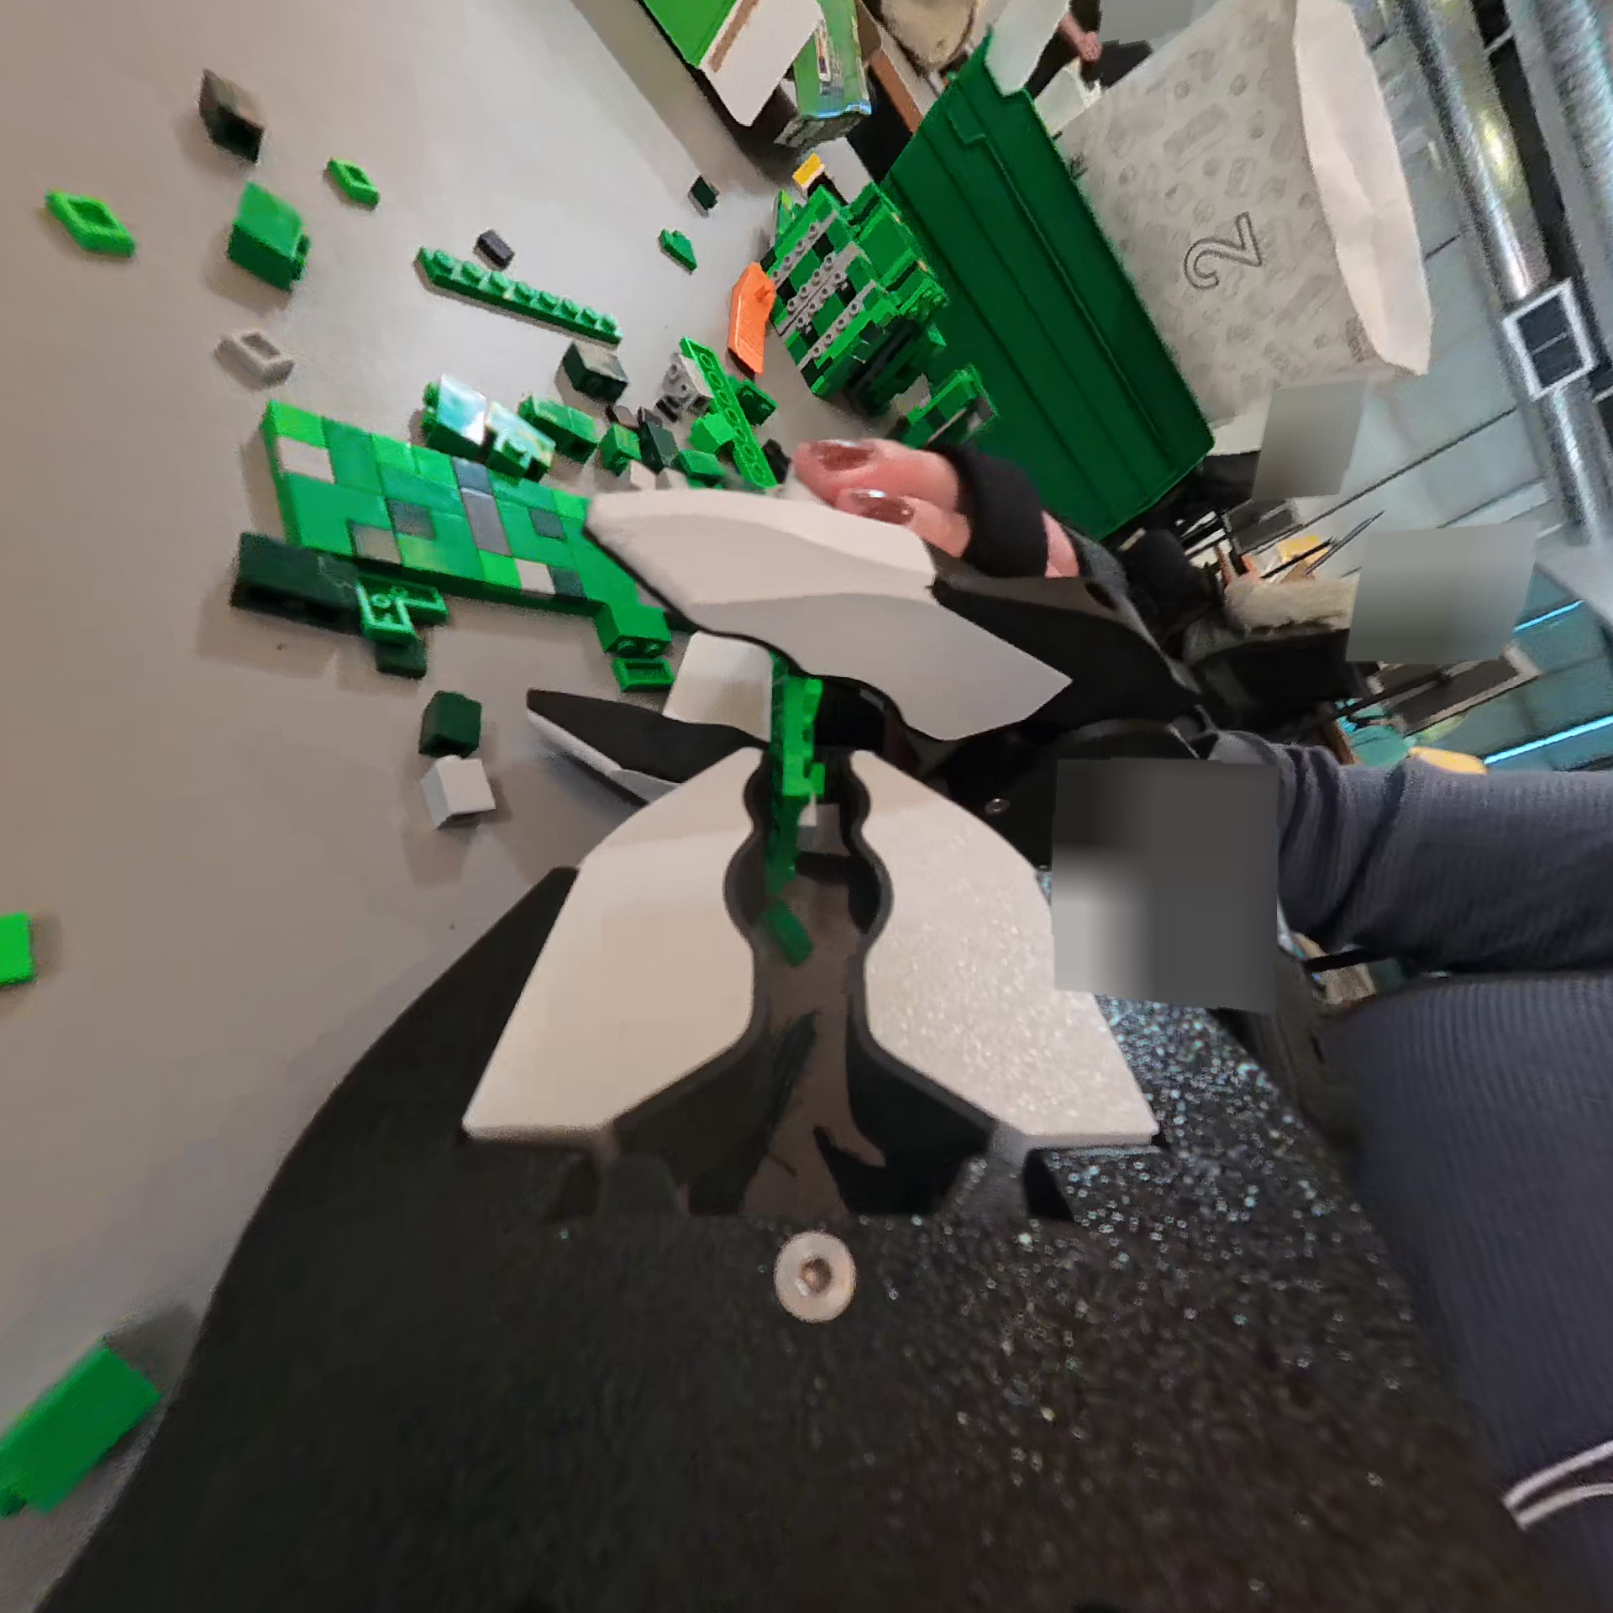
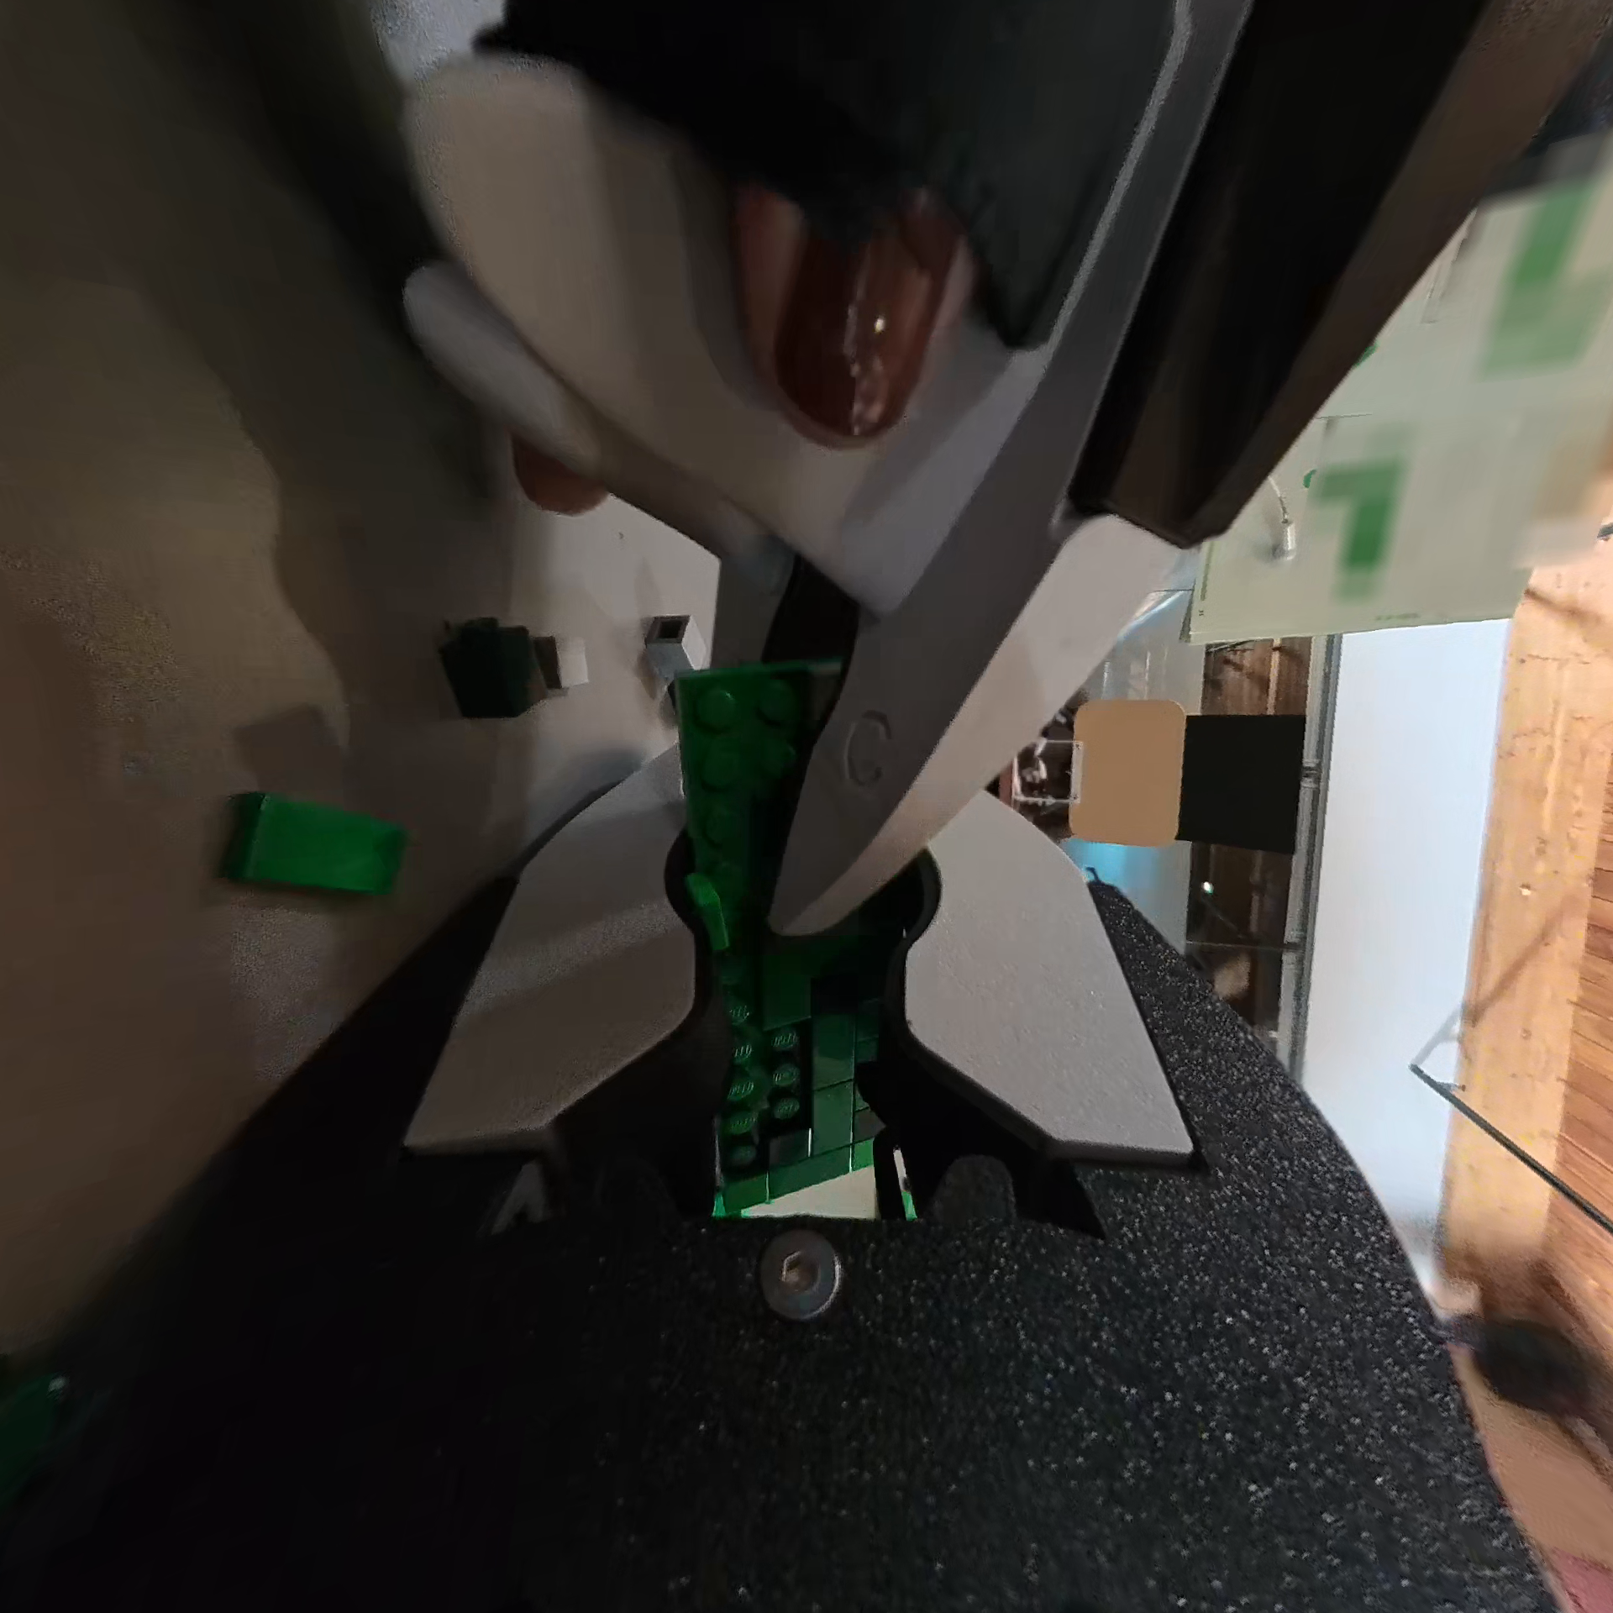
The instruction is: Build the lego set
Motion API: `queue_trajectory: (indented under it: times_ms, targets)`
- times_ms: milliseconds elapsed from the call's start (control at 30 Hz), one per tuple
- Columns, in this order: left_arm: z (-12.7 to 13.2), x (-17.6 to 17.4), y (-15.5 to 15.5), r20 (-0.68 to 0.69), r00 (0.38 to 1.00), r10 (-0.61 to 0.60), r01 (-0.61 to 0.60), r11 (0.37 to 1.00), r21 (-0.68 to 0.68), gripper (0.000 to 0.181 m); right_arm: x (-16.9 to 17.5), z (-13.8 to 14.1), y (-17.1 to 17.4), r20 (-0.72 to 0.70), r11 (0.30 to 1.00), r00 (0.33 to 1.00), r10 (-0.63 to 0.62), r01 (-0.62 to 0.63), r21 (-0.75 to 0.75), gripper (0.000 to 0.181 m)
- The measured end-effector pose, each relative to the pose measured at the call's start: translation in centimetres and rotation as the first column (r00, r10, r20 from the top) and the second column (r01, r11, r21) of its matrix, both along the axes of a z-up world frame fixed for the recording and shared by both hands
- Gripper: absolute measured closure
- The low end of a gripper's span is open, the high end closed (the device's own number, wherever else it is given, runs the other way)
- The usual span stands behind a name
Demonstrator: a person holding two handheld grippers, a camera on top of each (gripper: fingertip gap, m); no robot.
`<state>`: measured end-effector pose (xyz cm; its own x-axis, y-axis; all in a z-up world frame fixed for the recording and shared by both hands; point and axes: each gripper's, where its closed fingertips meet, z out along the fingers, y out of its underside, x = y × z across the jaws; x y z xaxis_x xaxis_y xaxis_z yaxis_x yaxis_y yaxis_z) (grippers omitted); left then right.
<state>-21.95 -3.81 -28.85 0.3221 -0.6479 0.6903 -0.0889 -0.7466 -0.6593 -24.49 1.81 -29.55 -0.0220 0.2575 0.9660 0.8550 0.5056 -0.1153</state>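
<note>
A thin green lego assembly (image 1: pixel 792 812) of stacked plates is seen edge-on between my left gripper's (image 1: pixel 799 768) white fingers, which are shut on its lower part. My right gripper (image 1: pixel 785 672) comes in from the right and is shut on its upper end, with a hand behind it. In the right wrist view the same studded green assembly (image 2: pixel 742 785) runs between my right gripper's (image 2: pixel 829 790) fingers. The left gripper's finger (image 2: pixel 882 785) crosses over it from above. Both hold it above the grey table (image 1: pixel 131 873).
A flat green mosaic panel (image 1: pixel 419 515) lies on the table beyond the grippers. Around it are a long green plate (image 1: pixel 515 292), several loose bricks, an orange separator (image 1: pixel 751 327) and a built green block (image 1: pixel 855 297). A green bin (image 1: pixel 1047 332) and a white paper bag (image 1: pixel 1222 218) stand at the right. Tip to tip, the grippers are about 6 cm apart. It is some 25 cm from my left tips to the built green block (image 1: pixel 855 297).
</note>
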Motion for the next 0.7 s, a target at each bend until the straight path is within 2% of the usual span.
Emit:
queue_trajectory:
  times_ms: [33, 67, 167, 333, 433, 700]
  targets:
    - [0.1, 0.1, 0.0, -0.002, 1.0, -0.005, 0.005, 1.0, 0.023, 0.165, -0.1, 0.0, -0.1, -0.007, 1.0, 1.0, 0.008, -0.008, -0.009, 0.143]
    - [0.3, 0.4, 0.0, 0.0, 1.0, -0.01, 0.01, 0.999, 0.041, 0.163, -0.2, -0.1, -0.2, -0.007, 1.0, 1.0, 0.017, -0.017, -0.014, 0.143]
    - [-0.2, 0.4, 0.4, -0.044, 0.999, 0.015, -0.012, 0.998, 0.066, 0.175, -0.4, 0.0, -0.5, -0.013, 0.999, 0.999, 0.041, -0.041, -0.017, 0.143]
    - [-0.2, 0.4, 0.2, -0.024, 1.0, 0.013, -0.013, 1.0, 0.011, 0.175, -0.9, 0.2, -1.1, 0.005, 0.996, 0.996, 0.089, -0.089, 0.03, 0.143]
    - [-0.2, 0.4, 0.2, -0.016, 1.0, 0.017, -0.017, 1.0, -0.012, 0.175, -0.9, 0.1, -1.1, -0.007, 0.996, 0.996, 0.086, -0.086, 0.009, 0.144]
    - [-0.3, 0.4, -0.1, -0.04, 0.999, 0.005, -0.004, 1.0, 0.025, 0.175, -0.8, -0.3, -1.0, -0.025, 0.996, 0.997, 0.078, -0.079, -0.049, 0.143]
